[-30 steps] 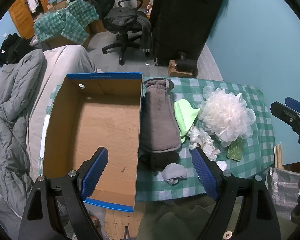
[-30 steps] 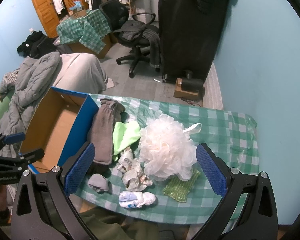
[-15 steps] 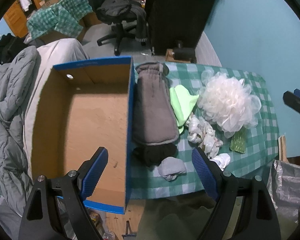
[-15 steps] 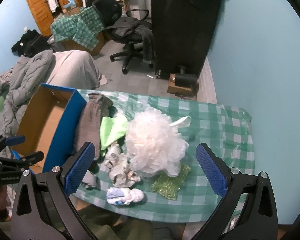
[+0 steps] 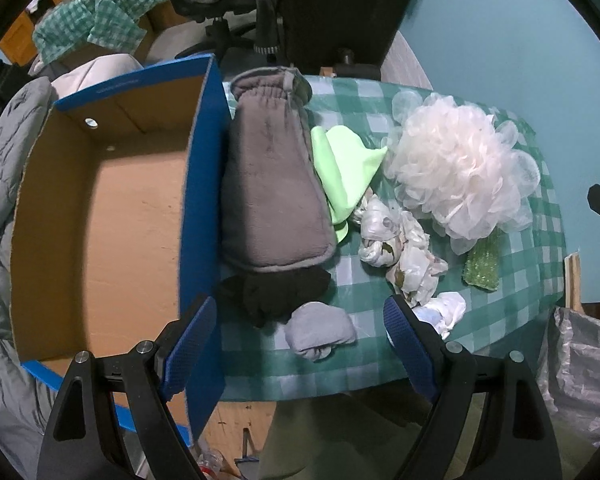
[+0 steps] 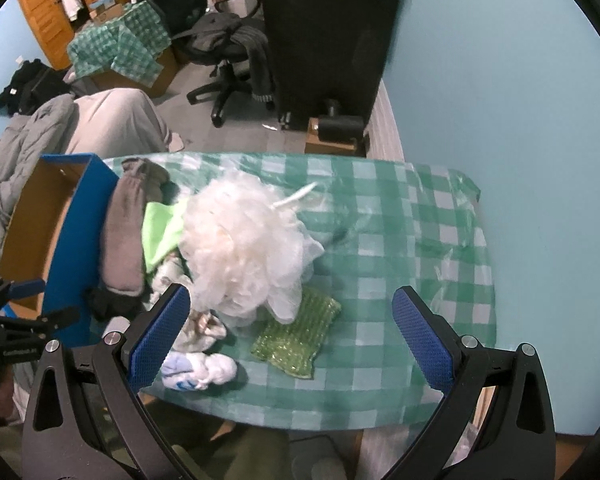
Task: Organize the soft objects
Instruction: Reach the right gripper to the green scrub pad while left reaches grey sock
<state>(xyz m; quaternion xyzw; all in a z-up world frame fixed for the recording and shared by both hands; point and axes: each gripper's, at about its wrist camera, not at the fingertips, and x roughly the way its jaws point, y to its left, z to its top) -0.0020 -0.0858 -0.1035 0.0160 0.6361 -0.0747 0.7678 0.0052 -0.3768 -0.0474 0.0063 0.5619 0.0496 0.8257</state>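
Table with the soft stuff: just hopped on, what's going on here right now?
A person holds two grippers above the checked table, both open and empty. The left gripper hangs over the small grey sock beside the cardboard box, which has nothing in it. The right gripper hangs near the white bath pouf and the green sponge. The grey mitt and lime cloth lie on the table too. Nothing is sorted yet.

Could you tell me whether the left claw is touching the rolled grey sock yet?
Apart. In the left wrist view, the open left claw has the grey sock between its fingers, with checked tablecloth visible on both sides.
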